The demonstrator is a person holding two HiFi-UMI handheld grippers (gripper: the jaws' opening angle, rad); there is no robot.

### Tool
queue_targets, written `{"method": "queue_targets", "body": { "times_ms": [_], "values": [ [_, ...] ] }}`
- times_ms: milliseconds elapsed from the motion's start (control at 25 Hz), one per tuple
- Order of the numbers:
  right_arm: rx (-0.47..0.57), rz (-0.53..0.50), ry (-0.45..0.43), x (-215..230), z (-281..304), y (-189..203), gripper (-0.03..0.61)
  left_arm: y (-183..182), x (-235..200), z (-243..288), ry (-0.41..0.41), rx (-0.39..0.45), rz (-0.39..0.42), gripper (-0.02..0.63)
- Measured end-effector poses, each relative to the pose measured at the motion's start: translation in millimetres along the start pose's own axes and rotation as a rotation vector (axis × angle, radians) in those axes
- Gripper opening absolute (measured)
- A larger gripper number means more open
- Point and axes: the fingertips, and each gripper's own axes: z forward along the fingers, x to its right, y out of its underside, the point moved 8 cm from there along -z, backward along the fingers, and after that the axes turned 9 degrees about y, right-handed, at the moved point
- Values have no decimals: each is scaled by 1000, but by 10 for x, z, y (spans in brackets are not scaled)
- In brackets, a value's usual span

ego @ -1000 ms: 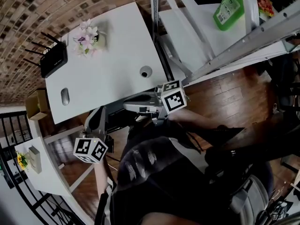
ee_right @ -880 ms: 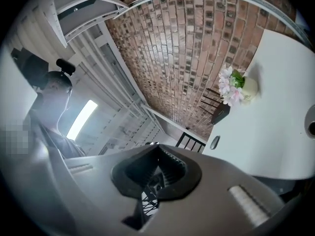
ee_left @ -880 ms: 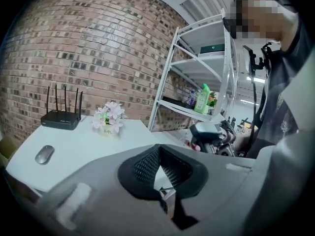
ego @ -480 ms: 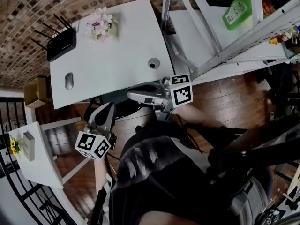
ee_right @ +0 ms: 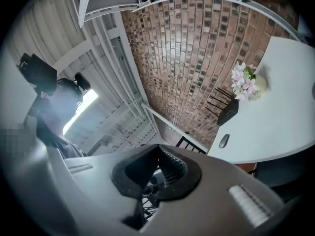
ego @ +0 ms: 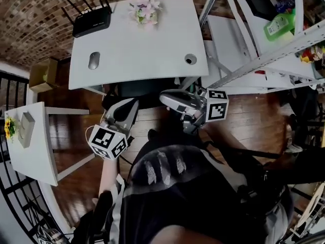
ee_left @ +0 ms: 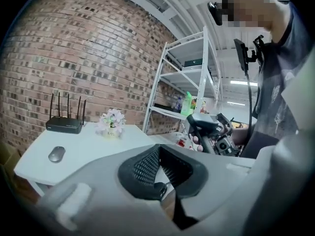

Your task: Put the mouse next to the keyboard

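Observation:
A grey mouse (ego: 94, 60) lies near the left end of the white table (ego: 152, 60), and it shows in the left gripper view (ee_left: 56, 154) and the right gripper view (ee_right: 224, 141) too. No keyboard shows in any view. My left gripper (ego: 130, 102) hangs just short of the table's front edge, shut and empty (ee_left: 158, 147). My right gripper (ego: 165, 97) is beside it to the right, also before the front edge, its jaws together with nothing in them (ee_right: 158, 150). Both are well apart from the mouse.
A black router (ego: 91, 18) with antennas and a small pot of flowers (ego: 146, 8) stand at the table's far edge. A round cable hole (ego: 190, 59) sits near the right front corner. A white metal shelf rack (ego: 264, 44) stands right; a small side table (ego: 30, 141) is left.
The head view has swung so the table sits more in the middle. Both grippers have come closer to the table's front edge, and their jaws have stayed together.

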Motion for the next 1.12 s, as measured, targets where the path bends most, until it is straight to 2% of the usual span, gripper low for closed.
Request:
{"method": "queue_targets", "body": {
  "times_ms": [160,480,680,920,1120],
  "values": [
    [0,-19,19,-94,195,137,5,35,-101,-203,15,7,-7,3],
    [10,-4,-15,-239,351,207,5,-5,-150,-317,28,19,-18,3],
    [96,71,-26,-313,323,271,5,65,-193,-337,36,7,-18,3],
    [135,110,46,-340,252,513,5,378,-194,-384,96,-25,-85,3],
    [187,126,87,-362,146,513,5,384,-217,-350,116,-23,-104,3]
  ]
}}
